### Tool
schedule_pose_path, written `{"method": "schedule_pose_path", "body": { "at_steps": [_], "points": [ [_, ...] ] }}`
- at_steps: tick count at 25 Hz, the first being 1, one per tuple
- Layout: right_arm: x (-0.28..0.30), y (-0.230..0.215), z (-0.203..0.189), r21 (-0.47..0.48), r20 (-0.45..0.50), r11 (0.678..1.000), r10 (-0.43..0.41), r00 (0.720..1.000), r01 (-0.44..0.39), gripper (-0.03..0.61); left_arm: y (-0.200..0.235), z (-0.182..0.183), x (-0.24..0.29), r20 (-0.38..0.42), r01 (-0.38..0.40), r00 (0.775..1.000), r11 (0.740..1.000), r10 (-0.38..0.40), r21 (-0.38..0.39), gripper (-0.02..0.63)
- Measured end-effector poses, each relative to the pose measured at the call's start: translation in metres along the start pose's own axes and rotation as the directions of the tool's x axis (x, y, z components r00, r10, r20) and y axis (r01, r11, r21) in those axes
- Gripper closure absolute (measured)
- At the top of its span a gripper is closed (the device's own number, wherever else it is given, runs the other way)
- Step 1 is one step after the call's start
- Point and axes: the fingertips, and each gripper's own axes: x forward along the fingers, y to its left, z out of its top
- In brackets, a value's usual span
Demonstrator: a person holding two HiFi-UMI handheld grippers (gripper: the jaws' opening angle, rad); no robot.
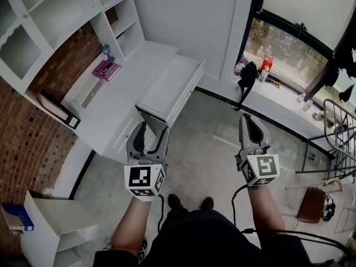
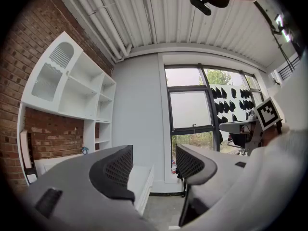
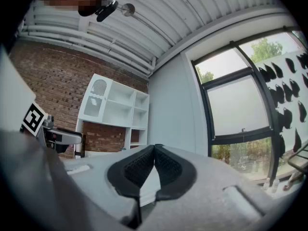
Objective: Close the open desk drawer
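Desk: the white desk point(image 1: 119, 102) runs along the brick wall point(image 1: 33, 121) on the left, under white shelves point(image 1: 61, 10). A pink object point(image 1: 106, 70) sits on top.
Drawer: the drawer point(image 1: 172, 85) stands pulled out of the desk front, reaching rightward into the room. Its long front edge runs parallel to the desk, leading away from the person.
Left gripper: the left gripper point(image 1: 153, 128) is level, with its jaws spread and nothing between the pads. It hovers just short of the drawer's near corner without touching it. In its own view the white drawer front shows through the gap, ahead and slightly left.
Right gripper: the right gripper point(image 1: 248, 118) has its jaws pressed together on nothing. It hangs over bare floor point(image 1: 217, 166), well apart from the drawer on its right.
Nearer hand: the left, clearly.
What the move turns on: the drawer lies ahead of the left jaws, and closing it likely means pushing across its long front edge, leftward toward the wall.
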Motion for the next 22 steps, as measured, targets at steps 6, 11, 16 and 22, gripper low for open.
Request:
{"method": "schedule_pose_path", "body": {
  "at_steps": [6, 11, 16, 22],
  "points": [
    [-0.018, -0.008, 0.01, -0.011, 0.021, 1.0, 0.01, 1.0, -0.009, 0.575, -0.021, 0.01, -0.007, 0.011, 0.01, 1.0, 1.0, -0.011, 0.011, 0.339],
    [-0.026, -0.016, 0.007, -0.007, 0.006, 0.999, 0.031, 0.999, -0.031, 0.45, -0.026, 0.015, -0.013, 0.028, -0.052, 0.998, 0.999, 0.052, 0.013, 0.339],
    [-0.035, -0.03, 0.009, -0.008, 0.015, 0.998, 0.066, 0.998, -0.066, 0.367, -0.046, 0.021, -0.018, 0.052, -0.079, 0.996, 0.997, 0.078, 0.014, 0.339],
    [-0.039, -0.042, 0.006, -0.02, 0.013, 0.994, 0.106, 0.994, -0.106, 0.323, -0.063, 0.012, -0.021, 0.025, -0.103, 0.994, 0.994, 0.102, 0.027, 0.339]
  ]
}}
